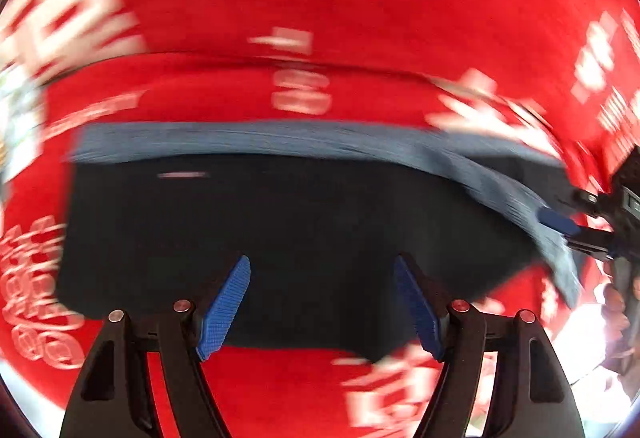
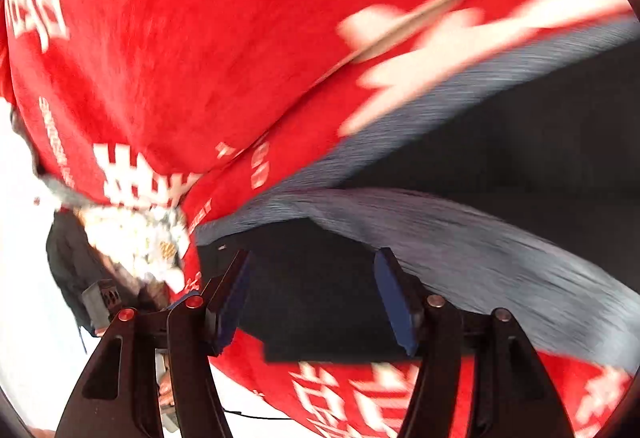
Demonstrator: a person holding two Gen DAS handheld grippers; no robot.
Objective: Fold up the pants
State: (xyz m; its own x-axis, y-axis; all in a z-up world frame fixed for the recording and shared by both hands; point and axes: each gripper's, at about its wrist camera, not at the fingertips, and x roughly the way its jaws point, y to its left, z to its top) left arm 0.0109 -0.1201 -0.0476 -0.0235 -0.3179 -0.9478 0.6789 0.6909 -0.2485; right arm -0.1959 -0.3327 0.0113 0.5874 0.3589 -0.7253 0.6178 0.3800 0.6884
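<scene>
both tongs stand with their blue pads spread apart and nothing between them: the left gripper (image 1: 322, 306) hovers over the near part of the pants (image 1: 280, 230), and the right gripper (image 2: 314, 294) sits low at a corner of the same dark garment. the pants lie flat on a red cloth with white lettering (image 1: 340, 9), a grey ribbed band (image 1: 248, 139) running along their far edge, which looks like the waistband. from the left wrist view the right gripper shows at the band's end, though blur hides whether it touches. the fabric looks soft, limp and light, so it should drape and slide; i'd pinch it at the band's corners, where it is thickest. beyond, the red cloth has a ridge that might snag a dragged edge. everything else is smeared by motion.
</scene>
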